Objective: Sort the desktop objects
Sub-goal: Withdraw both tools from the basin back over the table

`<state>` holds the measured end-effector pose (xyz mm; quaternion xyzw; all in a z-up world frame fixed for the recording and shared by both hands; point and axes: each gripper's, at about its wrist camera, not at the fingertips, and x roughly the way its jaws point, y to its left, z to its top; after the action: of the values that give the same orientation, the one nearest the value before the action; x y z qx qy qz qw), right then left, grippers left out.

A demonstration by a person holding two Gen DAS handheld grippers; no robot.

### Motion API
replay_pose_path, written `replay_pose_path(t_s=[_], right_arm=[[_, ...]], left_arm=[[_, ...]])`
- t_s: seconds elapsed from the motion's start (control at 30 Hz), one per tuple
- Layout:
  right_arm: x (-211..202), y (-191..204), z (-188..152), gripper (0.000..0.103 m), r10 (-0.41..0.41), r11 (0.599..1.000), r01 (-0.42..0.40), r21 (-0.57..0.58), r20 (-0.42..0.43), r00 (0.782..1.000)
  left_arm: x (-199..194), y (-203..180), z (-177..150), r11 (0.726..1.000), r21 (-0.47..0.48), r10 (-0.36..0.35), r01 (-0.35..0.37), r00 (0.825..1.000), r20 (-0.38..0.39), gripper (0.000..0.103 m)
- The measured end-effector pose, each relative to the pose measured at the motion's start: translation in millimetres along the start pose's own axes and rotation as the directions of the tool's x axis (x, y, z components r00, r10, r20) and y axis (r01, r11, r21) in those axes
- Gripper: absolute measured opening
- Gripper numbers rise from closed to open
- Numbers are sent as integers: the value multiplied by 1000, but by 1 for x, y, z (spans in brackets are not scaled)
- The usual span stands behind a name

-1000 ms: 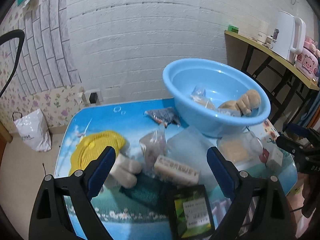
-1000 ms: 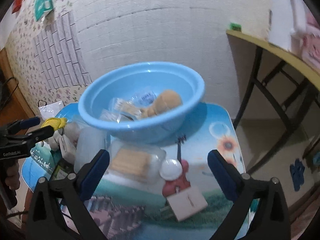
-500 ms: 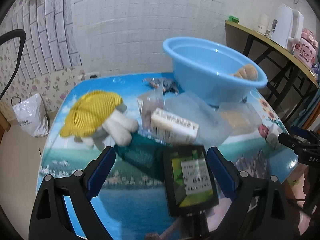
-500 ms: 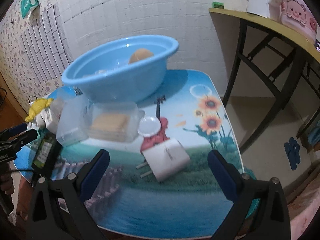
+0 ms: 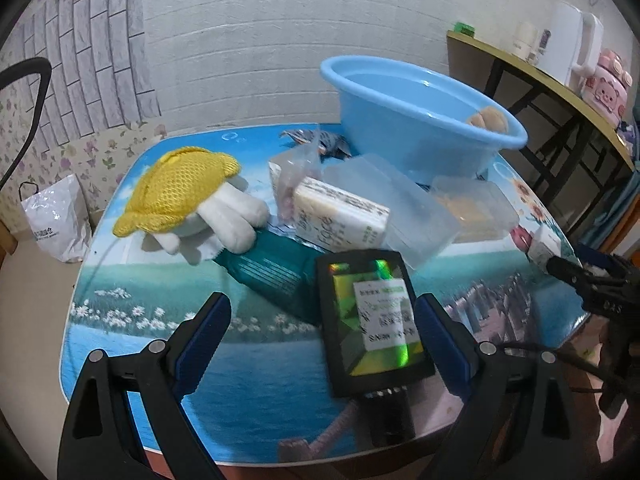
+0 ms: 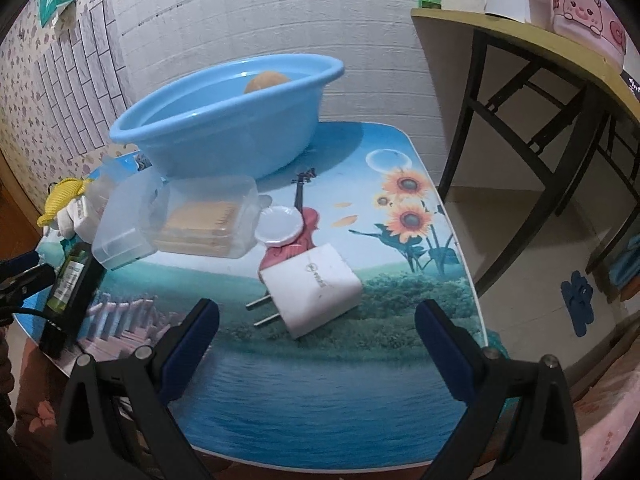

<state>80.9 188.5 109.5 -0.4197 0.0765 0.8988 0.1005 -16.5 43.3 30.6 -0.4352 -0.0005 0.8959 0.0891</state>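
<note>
1. I have both tools spread wide with nothing between the pads: the left tool (image 5: 320,332) hangs over the near edge of the bench (image 5: 132,320) and the right tool (image 6: 316,332) over the near right part of it.
2. The things left to sort lie outside the blue basin (image 5: 404,120), which stands at the far edge toward the right corner and, from what shows over its rim, already holds a tan plush piece.
3. For the left tool I take the black box with the green label (image 5: 372,320) as the target. It lies at the near edge, between the open pads, resting partly on the teal packet (image 5: 272,272), so I judge it sits tilted.
4. I would close across its long sides and low on the box, since the glossy lid may slip.
5. For the right tool the white plug adapter (image 6: 316,288) lies flat near the near edge, prongs pointing left. I would grip its flat body, never the prongs.
6. The small white lid (image 6: 278,224) touches the adapter's far corner, and the clear box of tan sticks (image 6: 208,220) is just beside it; I would lift straight up to avoid dragging them.
7. The yellow-capped plush toy (image 5: 180,196) lies toward the left edge and is soft, so a deep bite suits it later.
</note>
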Motion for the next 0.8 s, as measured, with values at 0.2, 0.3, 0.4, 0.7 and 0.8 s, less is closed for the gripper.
replay_pose_path(t_s=[0.2, 0.3, 0.4, 0.7, 0.8], right_arm=[[10, -7, -3, 101, -36, 999, 35, -27, -17, 999], [15, -9, -3, 101, -50, 998, 49, -41, -18, 999], [18, -9, -2, 101, -49, 997, 48, -56, -16, 999], [24, -4, 5, 101, -39, 993, 40, -114, 10, 999], [23, -1, 6, 96, -7, 993, 9, -117, 21, 1000]], left_arm=[[5, -16, -9, 998, 55, 5, -4, 1000, -25, 93], [11, -22, -12, 997, 75, 16, -12, 999, -40, 93], [14, -24, -14, 996, 85, 25, -21, 999, -48, 93], [25, -20, -21, 997, 66, 38, -34, 997, -67, 100], [26, -18, -21, 997, 61, 40, -37, 998, -58, 103]])
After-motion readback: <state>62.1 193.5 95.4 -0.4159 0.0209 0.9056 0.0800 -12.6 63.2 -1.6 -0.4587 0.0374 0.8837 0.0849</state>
